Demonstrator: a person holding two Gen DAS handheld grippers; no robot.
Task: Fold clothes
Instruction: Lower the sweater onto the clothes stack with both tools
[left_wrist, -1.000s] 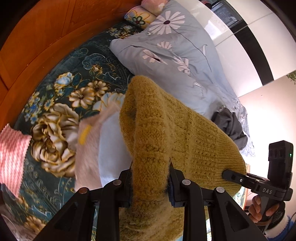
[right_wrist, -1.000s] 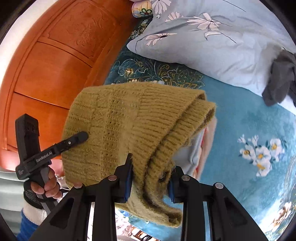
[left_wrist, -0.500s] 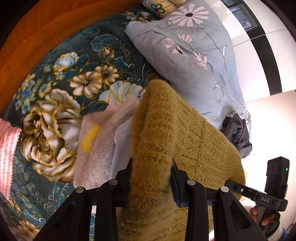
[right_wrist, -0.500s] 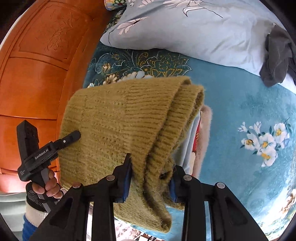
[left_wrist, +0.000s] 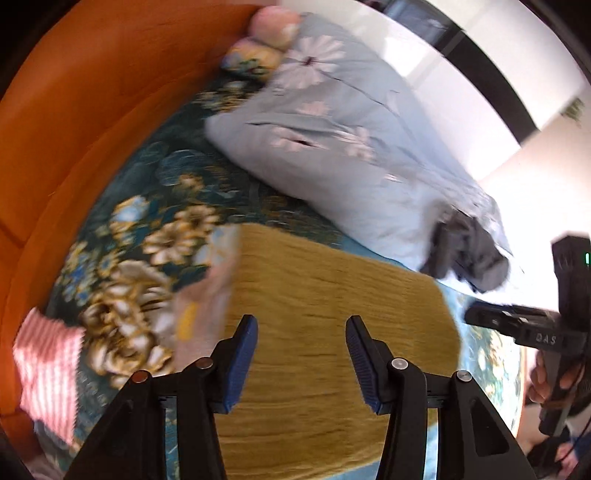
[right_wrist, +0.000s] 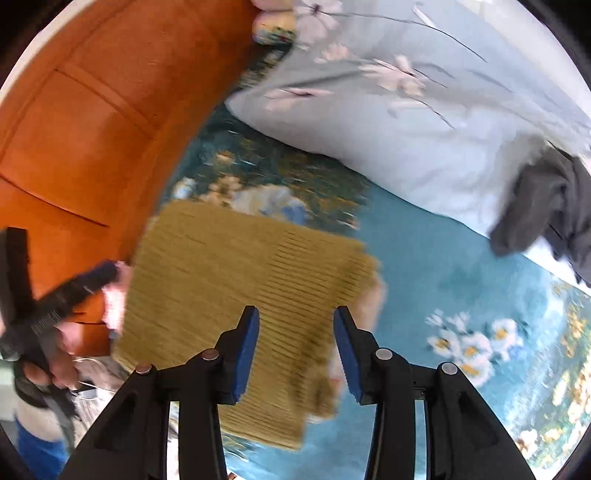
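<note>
A folded mustard knit sweater lies flat on a stack of folded clothes on the bed; the same sweater fills the middle of the right wrist view. Pale garments poke out under its left edge. My left gripper hangs open just above the sweater, nothing between its blue pads. My right gripper is open too, over the sweater's right half. Each view catches the other gripper at the side, the right gripper and the left gripper, held in a hand. Both views are motion-blurred.
The bed has a teal floral cover. A light blue floral pillow lies behind the stack, with a dark grey garment beside it. An orange wooden headboard runs along the left. A pink striped cloth sits at lower left.
Both grippers opened and let go of the mustard sweater, which now lies flat on the stack. Both have pulled back from it slightly.
</note>
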